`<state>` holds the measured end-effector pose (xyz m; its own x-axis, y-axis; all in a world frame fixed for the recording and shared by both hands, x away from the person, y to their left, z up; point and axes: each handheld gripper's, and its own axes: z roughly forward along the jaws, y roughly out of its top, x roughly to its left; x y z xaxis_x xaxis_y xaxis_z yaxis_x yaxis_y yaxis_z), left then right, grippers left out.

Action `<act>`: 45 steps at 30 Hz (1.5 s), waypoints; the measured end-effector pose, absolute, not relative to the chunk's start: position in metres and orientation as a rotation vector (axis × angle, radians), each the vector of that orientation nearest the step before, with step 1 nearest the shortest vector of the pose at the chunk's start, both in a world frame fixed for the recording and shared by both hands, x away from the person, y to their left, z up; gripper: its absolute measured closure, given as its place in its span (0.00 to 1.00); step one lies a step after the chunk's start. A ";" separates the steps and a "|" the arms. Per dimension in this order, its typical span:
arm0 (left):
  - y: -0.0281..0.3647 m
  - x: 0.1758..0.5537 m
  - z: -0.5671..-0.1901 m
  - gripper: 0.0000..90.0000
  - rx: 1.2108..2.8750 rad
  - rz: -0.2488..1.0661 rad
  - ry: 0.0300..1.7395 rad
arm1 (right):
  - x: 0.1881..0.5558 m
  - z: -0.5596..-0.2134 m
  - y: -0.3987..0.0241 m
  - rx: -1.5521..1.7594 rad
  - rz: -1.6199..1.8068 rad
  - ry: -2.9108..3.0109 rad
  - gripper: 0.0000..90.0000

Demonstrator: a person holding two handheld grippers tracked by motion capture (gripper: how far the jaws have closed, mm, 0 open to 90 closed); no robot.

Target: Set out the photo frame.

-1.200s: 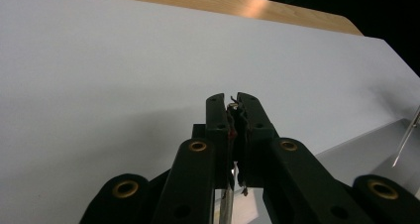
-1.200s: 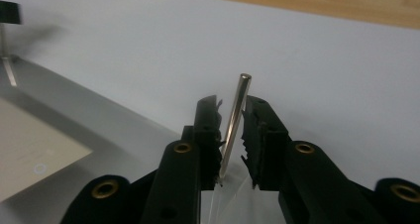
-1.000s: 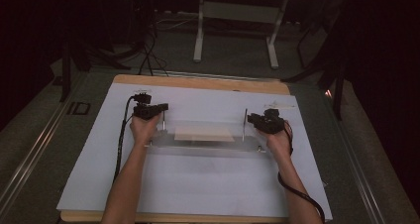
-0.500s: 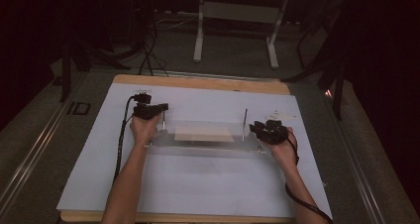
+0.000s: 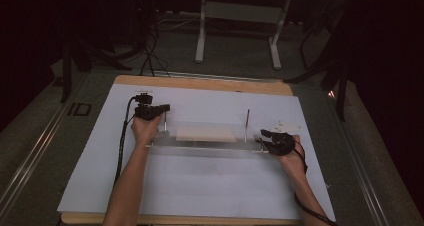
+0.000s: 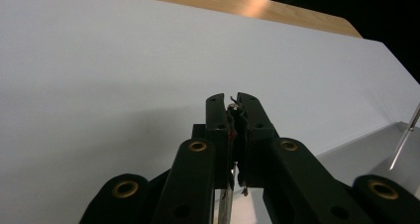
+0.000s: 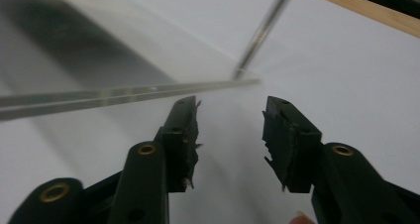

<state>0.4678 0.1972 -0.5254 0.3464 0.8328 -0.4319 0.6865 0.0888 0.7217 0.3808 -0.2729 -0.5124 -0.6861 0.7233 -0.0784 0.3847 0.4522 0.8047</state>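
The clear plate (image 5: 205,148) lies mid-bench on the white sheet (image 5: 200,186), its edges faint from above, with a pale board (image 5: 206,133) on it. The left tool (image 6: 233,116) is clamped on a thin upright rod (mostly hidden between the jaws). The right tool (image 7: 230,130), earlier at the right rod (image 5: 247,126), has drawn back; its jaws have just been opening, nothing between them.

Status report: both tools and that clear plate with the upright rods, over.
Left tool shut on the clear plate's left rod. Right tool just opened, nothing between its jaws, beside the plate's right end. Nothing in the way.
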 end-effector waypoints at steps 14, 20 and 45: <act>0.198 0.468 -0.525 0.94 1.638 0.172 1.390 | 0.377 -0.508 -0.248 0.682 1.264 2.289 0.55; 0.199 0.469 -0.526 0.94 1.626 0.162 1.394 | 0.379 -0.508 -0.249 0.716 1.295 2.287 0.55; 0.229 0.436 -0.514 0.75 1.599 0.224 1.264 | 0.385 -0.503 -0.251 0.761 1.349 2.313 0.51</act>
